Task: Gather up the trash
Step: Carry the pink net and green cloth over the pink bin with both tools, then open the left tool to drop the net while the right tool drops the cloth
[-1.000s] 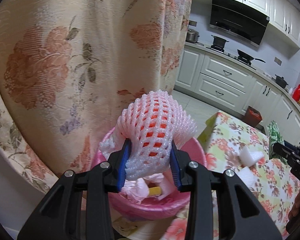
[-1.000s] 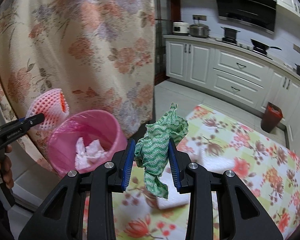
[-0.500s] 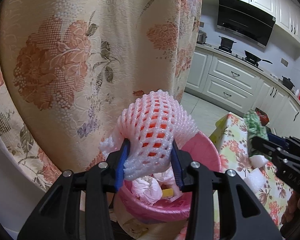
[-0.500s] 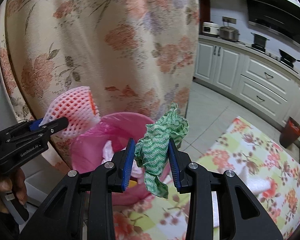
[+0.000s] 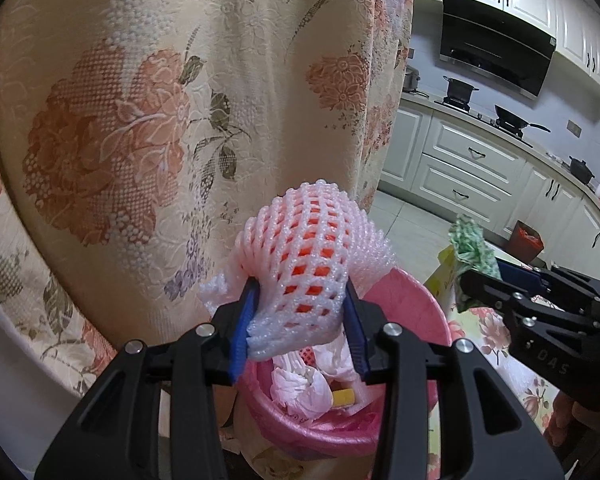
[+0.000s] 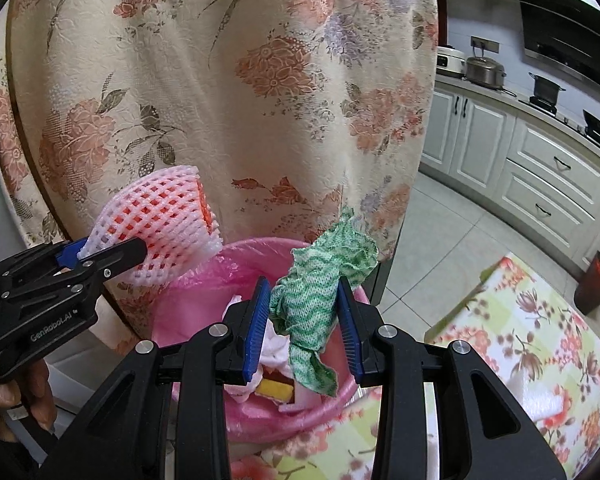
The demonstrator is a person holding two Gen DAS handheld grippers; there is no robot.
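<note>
Left gripper [image 5: 298,320] clamped on a pink foam fruit net [image 5: 308,264], lower centre of its frame, over the near-left rim of the pink bin [image 5: 416,304]. Right gripper [image 6: 303,326] pinches a green patterned cloth [image 6: 320,300], lower centre of its frame, above the bin mouth [image 6: 260,248]. Risk: the net sits near the rim and, being light and springy, may bounce or tip outside on release, down by the floral curtain [image 5: 140,120]. The cloth's tail could snag on a blue pad [image 6: 256,320] and cling. Both tongs crowd the bin; a bump is possible. Hidden: bin depth, its base, most contents beyond white tissue [image 5: 296,392] and a yellow scrap [image 6: 274,390]. Tablecloth [image 6: 540,340] cut off lower right.
</note>
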